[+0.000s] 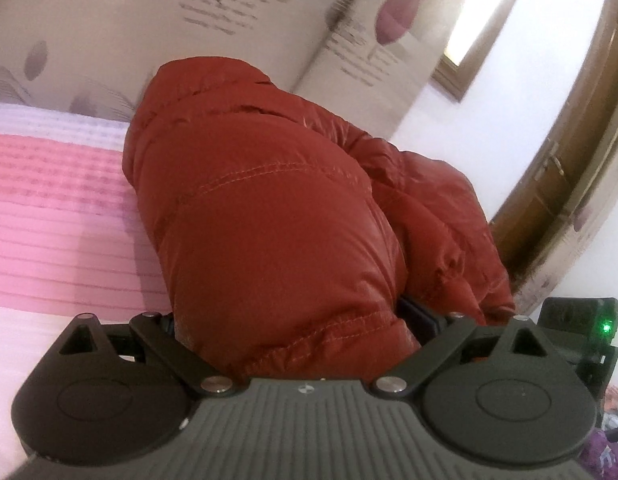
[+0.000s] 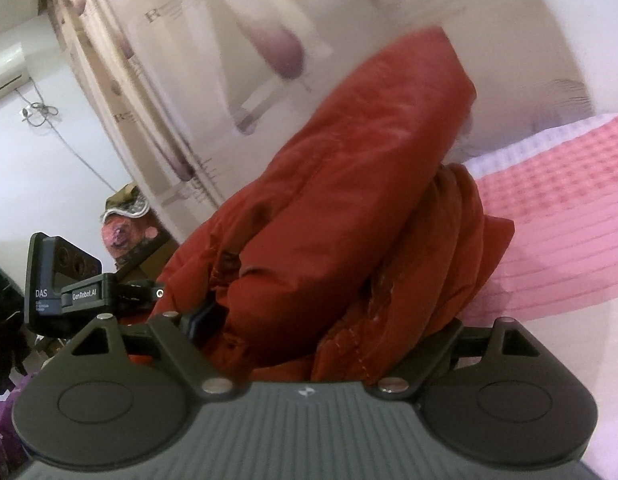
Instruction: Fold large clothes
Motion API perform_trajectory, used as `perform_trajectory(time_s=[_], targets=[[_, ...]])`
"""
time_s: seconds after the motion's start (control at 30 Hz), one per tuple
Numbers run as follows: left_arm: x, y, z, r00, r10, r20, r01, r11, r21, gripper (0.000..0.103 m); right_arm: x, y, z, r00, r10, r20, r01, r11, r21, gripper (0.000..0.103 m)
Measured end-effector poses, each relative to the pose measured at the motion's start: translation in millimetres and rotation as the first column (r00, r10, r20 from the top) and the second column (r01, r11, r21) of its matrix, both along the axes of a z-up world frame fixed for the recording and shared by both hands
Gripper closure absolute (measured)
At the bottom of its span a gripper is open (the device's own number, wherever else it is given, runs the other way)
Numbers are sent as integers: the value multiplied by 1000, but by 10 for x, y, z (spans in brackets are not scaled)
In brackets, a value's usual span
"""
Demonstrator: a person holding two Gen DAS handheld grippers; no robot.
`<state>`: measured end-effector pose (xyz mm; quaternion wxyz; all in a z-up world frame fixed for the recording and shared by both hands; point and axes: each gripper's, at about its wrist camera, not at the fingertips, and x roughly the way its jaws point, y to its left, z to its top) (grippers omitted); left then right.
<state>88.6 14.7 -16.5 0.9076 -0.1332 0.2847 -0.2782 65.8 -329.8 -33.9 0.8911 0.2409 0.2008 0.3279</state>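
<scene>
A puffy red quilted jacket (image 1: 269,208) fills the middle of the left wrist view, bunched and lifted over the pink bed cover (image 1: 57,216). My left gripper (image 1: 297,320) is shut on a thick fold of it; the fabric hides the fingertips. In the right wrist view the same red jacket (image 2: 349,200) rises in folds from my right gripper (image 2: 321,320), which is shut on its edge, fingertips buried in cloth. The other gripper's black camera body (image 2: 65,280) shows at the left of that view.
A pink and white striped bed cover (image 2: 557,208) lies under the jacket. Beige curtains with purple flower print (image 1: 269,20) hang behind. A brown wooden door (image 1: 569,152) stands at the right. An air conditioner (image 2: 5,72) and clutter (image 2: 129,224) are at the left.
</scene>
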Motion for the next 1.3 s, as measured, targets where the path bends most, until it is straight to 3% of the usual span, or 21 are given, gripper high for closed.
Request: perform_trajectory(time_s=[0.5,1.3], targets=[[50,707,-65,998,58,-27,-58,998,10,7,161,746,-73,998,34,-55,-34,999,-9,16],[59,774,-148,1000,27,16,-28,995,98,7,246,993,-160,994,32,-105,-37,998,-48,16]])
